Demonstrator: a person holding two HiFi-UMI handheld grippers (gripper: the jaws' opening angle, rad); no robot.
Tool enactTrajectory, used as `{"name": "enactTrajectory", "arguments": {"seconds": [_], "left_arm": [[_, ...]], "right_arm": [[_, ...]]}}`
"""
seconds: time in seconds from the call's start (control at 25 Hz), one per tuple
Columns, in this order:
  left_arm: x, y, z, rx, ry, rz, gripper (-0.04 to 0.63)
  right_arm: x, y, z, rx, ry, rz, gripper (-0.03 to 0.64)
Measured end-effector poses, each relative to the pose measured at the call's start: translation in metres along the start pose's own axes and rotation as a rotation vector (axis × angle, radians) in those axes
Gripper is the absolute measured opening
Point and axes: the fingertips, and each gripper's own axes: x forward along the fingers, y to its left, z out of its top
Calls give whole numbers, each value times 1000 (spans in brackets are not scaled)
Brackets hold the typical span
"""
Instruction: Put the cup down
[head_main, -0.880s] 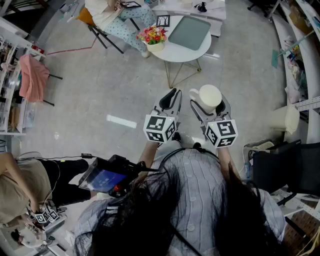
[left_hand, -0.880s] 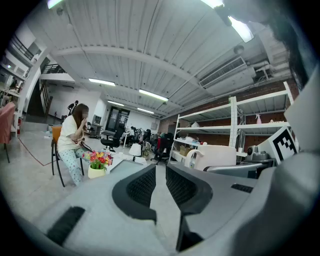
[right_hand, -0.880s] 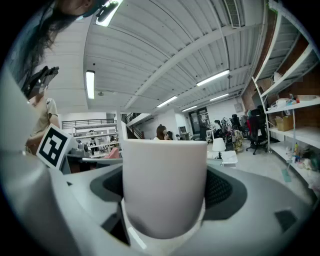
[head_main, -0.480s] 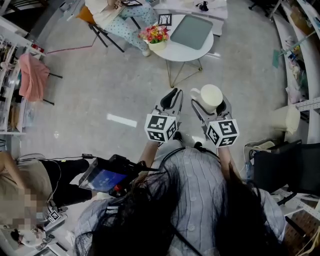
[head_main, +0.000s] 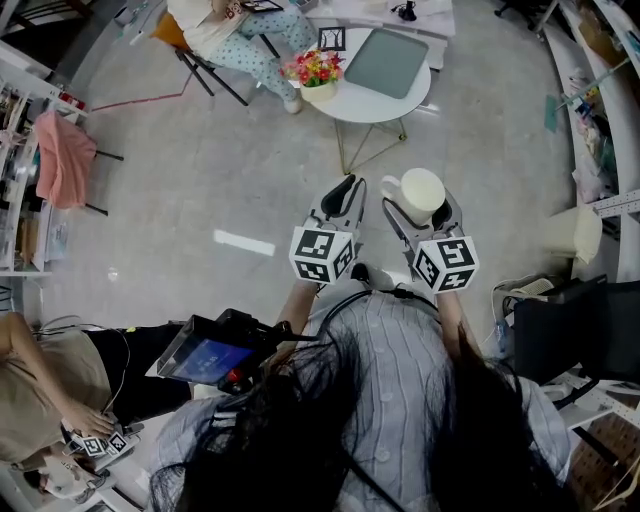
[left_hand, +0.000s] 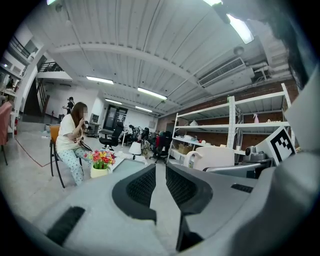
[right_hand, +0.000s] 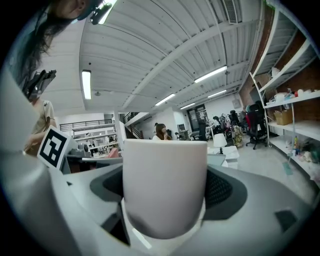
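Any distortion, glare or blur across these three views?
Both gripper views: heavy fisheye, black round border, foreground soft. Right gripper view: cup close up, edges slightly blurred. Head view: sharp, one glare streak on the floor.

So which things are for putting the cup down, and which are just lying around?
For the job: the white cup, clamped in the right gripper; maybe the round white table ahead, a likely place to set it.

Just lying about: the left gripper, shut and empty; the flower pot; the grey mat on the table; the pink cloth.
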Motion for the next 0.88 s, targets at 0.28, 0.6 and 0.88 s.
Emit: {"name": "enactTrajectory", "arguments": {"seconds": [0.28,0.6,0.88], "left_arm": [[-7,10,-5,-8,13,-21,72],[-5,15,-15,-29,33,-32,72],[34,15,-11,-34,44,-47,72]], "right_arm": [[3,11,-10,11,19,-28,414],[3,8,-17,27,34,-54,414],[17,-20,-9,34,37,-59,414]]}}
